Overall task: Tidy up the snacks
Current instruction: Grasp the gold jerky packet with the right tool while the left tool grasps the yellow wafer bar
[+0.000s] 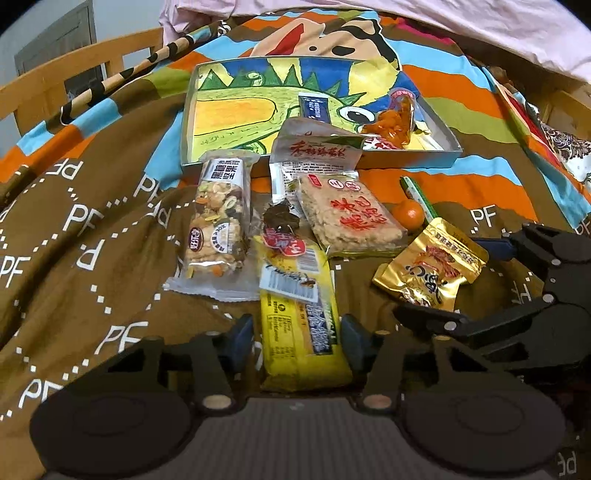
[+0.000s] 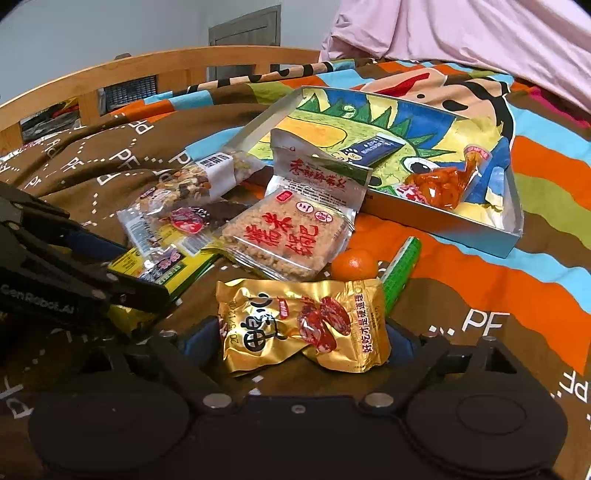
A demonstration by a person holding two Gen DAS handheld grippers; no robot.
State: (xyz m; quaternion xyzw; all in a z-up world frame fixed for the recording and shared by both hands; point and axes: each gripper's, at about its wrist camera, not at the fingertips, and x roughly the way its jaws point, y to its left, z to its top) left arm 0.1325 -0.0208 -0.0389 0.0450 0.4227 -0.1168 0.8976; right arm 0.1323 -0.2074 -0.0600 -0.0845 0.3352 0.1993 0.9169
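Snacks lie on a patterned bedspread in front of a shallow box (image 1: 406,160) (image 2: 436,221) with a dinosaur drawing inside. My left gripper (image 1: 297,334) is open, its blue pads either side of a yellow bar packet (image 1: 301,332) (image 2: 173,269). My right gripper (image 2: 303,341) (image 1: 476,280) is open around a gold snack packet (image 2: 306,325) (image 1: 432,267). A nut bar (image 1: 218,225), a rice cake packet (image 1: 351,214) (image 2: 288,236), a white sachet (image 1: 317,147), a small orange (image 1: 408,214) (image 2: 354,264) and a green stick (image 1: 419,197) lie between. The box holds a blue packet (image 1: 314,107) and an orange packet (image 1: 391,122).
A wooden bed rail (image 2: 147,74) runs along the far left. A pink blanket (image 2: 461,33) is heaped behind the box. A small dark wrapped sweet (image 1: 280,221) lies among the snacks.
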